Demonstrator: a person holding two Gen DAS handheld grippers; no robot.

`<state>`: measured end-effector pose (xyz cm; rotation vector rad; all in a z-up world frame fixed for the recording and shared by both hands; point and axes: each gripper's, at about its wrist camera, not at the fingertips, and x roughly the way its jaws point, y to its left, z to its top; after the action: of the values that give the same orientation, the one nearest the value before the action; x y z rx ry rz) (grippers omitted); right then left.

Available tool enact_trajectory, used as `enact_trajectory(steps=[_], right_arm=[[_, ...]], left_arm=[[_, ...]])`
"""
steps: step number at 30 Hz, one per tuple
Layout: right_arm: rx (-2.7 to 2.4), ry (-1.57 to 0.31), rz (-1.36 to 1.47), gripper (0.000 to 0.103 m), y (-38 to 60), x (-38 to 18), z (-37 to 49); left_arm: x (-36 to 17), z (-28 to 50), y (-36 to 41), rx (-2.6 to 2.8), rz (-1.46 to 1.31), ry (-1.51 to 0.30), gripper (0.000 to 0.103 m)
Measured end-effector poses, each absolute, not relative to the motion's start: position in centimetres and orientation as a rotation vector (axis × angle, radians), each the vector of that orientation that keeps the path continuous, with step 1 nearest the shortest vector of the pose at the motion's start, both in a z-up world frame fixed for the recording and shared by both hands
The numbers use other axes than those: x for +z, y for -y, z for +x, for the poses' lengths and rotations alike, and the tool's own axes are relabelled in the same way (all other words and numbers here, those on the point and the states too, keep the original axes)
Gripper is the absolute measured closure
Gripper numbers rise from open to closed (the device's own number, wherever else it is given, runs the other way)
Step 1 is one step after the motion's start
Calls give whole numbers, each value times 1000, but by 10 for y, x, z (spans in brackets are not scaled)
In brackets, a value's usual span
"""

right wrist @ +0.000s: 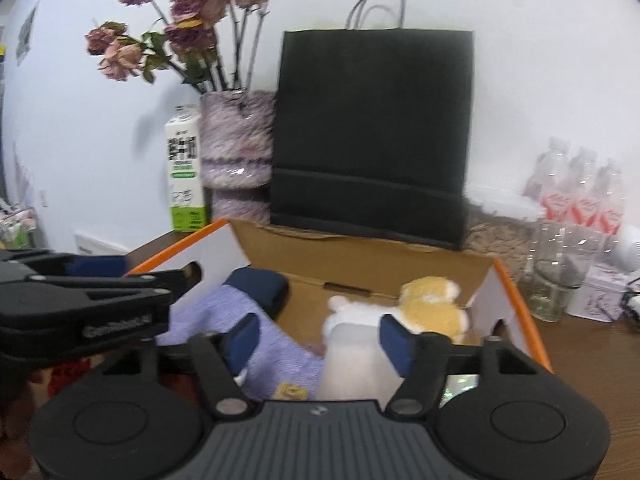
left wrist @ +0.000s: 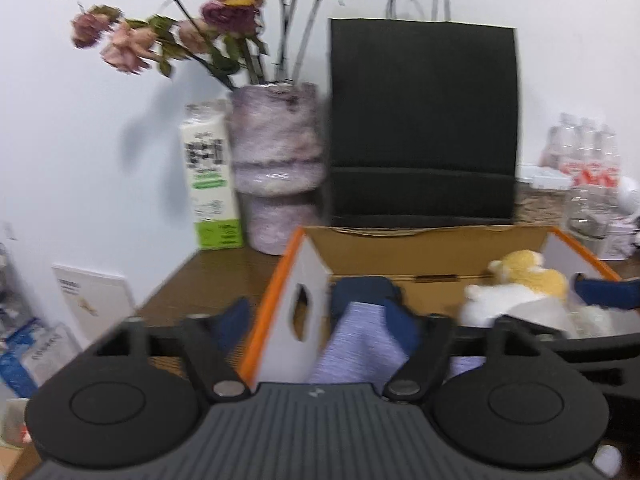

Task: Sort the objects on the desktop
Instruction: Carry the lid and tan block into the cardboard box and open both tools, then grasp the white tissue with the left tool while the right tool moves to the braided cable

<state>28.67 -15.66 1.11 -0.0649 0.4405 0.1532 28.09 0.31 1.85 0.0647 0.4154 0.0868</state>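
Observation:
An open cardboard box (left wrist: 436, 256) with white walls and orange edges (right wrist: 520, 308) holds a lavender cloth (left wrist: 356, 344) with navy trim (right wrist: 260, 286) and a white-and-yellow plush toy (left wrist: 520, 280) (right wrist: 432, 308). My left gripper (left wrist: 320, 320) is open and straddles the box's left wall, with the cloth just inside its right finger. My right gripper (right wrist: 320, 340) is open over the box. A pale translucent object (right wrist: 352, 356) lies between its pads, close to the right one, and I cannot tell whether they touch. Each gripper shows at the edge of the other's view (left wrist: 600, 294) (right wrist: 100, 304).
Behind the box stand a black paper bag (right wrist: 372, 128), a mottled purple vase (left wrist: 276, 160) of dried roses and a green-and-white carton (right wrist: 184, 172). To the right are packed water bottles (right wrist: 580, 196), a clear glass (right wrist: 556, 272) and a small tin (right wrist: 600, 292) on the brown table (right wrist: 580, 360).

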Motion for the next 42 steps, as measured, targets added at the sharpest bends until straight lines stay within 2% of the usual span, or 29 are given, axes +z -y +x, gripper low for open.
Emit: enact_trajectory(steps=[2,3,4,28,42], right_arm=[[131,-439,-62,10,162,12,287],[127,-443,-50,3,166,13,287],[130,-452,-38,0,169,14,288],[193,-384,-37,0,190,49,240],[215,-509,-102,0,205,19,178]], left_arm=[[20,280,-6,115,62,-402,0],[21,279,-9,114,54,-395,0],[22,280,-10,105,45,-397,0],[56,235,-38,77,33,-336,0],[16,182,-43,-23,100,-457,0]])
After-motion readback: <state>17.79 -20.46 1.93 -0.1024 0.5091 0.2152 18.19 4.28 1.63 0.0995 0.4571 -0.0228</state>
